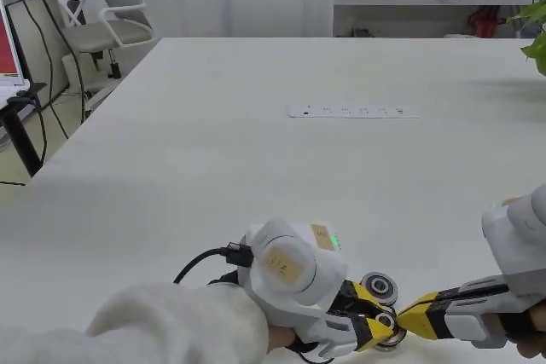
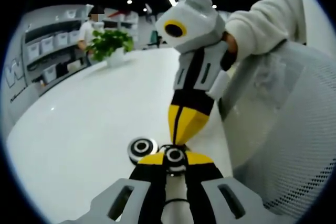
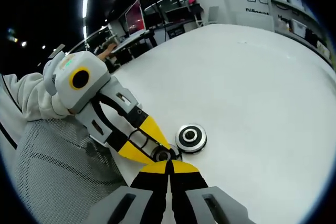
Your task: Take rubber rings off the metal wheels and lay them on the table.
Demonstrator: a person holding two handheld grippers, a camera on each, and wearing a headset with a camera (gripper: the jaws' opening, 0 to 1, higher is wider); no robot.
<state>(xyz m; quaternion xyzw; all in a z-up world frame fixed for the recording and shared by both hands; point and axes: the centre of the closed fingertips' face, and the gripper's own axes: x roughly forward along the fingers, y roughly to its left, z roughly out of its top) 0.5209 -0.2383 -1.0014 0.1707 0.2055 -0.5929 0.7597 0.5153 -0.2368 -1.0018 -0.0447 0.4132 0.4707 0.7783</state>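
The left hand-held gripper (image 1: 380,327) pinches a small metal wheel (image 2: 175,157) between its yellow tips at the bottom edge of the head view, low over the white worktop (image 1: 256,168). The right hand-held gripper (image 1: 411,318) comes in from the lower right, its jaws pressed together, and its point meets that wheel head-on, so the two tools lie almost nose to nose along one line. In the right gripper view the held wheel sits just above that gripper's tips, touching or nearly so. I cannot tell whether a lip of rubber is caught between them. The wheel seems gripped across its rim with one flat face towards the right tool, so the ring would likely have to peel off towards the right.

A second wheel (image 3: 190,138) lies flat on the worktop just beside the pair, up and right of the tips in the right gripper view. Its dark outer band (image 3: 203,140) looks like a rubber ring not yet taken off, and it seems about equally near both tools.
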